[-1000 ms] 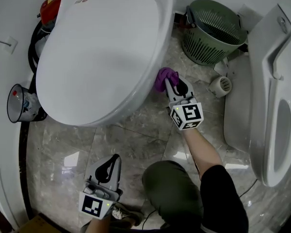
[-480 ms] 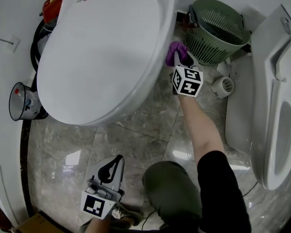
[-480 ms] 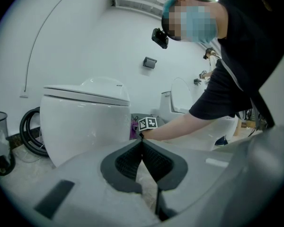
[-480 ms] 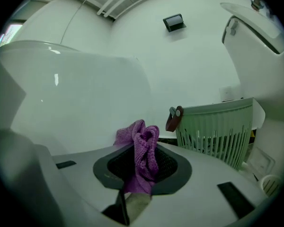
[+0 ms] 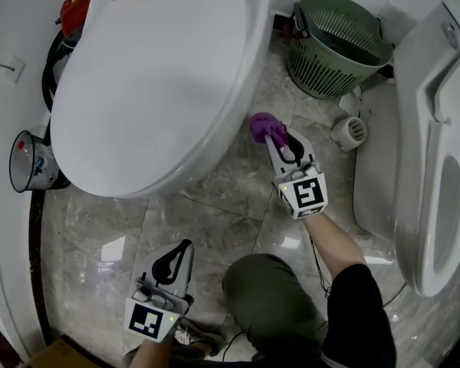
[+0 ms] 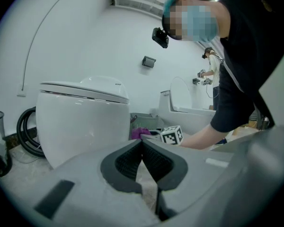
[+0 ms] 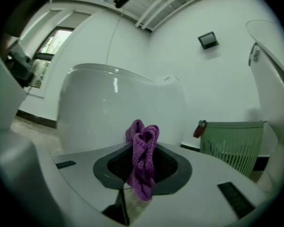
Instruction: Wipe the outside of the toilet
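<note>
A large white toilet [image 5: 161, 75] with its lid down fills the upper left of the head view; its side wall [image 7: 118, 112] rises just ahead of the right gripper. My right gripper [image 5: 274, 134] is shut on a purple cloth [image 5: 262, 126], held low beside the bowl's right flank, a small gap from it. The cloth [image 7: 142, 160] bunches up between the jaws. My left gripper [image 5: 172, 265] hovers over the floor in front of the bowl, jaws shut with nothing between them [image 6: 142, 148].
A green slatted waste basket [image 5: 339, 41] stands behind the right gripper. A second white toilet [image 5: 429, 159] lies at the right. A small white round object [image 5: 346, 134] sits on the floor. A black hose [image 5: 55, 60] and a cup [image 5: 27, 163] are at the left wall.
The right gripper with the cloth swept up along the bowl's side toward the basket, then came back down and forward to near its earlier place. The left gripper stayed put.
</note>
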Action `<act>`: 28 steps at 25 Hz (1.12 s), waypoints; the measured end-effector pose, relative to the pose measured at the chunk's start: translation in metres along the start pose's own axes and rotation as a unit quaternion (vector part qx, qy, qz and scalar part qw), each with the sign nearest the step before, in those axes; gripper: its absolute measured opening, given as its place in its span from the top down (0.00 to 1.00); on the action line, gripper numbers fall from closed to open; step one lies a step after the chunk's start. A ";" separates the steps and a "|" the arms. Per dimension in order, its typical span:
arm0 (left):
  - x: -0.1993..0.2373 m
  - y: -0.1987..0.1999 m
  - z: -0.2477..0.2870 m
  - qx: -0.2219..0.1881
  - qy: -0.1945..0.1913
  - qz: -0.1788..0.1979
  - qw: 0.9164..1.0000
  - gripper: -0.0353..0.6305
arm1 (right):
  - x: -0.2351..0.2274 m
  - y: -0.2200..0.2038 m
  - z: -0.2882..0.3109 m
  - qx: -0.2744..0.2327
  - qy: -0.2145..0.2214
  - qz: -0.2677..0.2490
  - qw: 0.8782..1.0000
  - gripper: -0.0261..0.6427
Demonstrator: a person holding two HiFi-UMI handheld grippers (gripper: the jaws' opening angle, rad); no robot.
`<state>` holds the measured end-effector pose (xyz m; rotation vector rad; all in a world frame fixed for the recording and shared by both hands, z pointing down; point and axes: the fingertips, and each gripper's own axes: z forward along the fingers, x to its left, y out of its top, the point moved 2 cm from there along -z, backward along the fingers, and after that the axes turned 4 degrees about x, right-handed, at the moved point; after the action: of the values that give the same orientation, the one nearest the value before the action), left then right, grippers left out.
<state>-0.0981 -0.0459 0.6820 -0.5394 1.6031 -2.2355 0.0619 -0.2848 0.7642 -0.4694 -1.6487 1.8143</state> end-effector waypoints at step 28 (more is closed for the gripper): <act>-0.010 -0.014 0.018 0.012 -0.022 -0.008 1.000 0.94 | 0.125 -0.082 0.014 0.068 0.091 0.101 0.988 0.83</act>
<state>-0.0811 -0.0520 0.6992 -0.5940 1.5524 -2.2359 -0.0216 -0.2120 0.8653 -0.7414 -1.3866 1.9511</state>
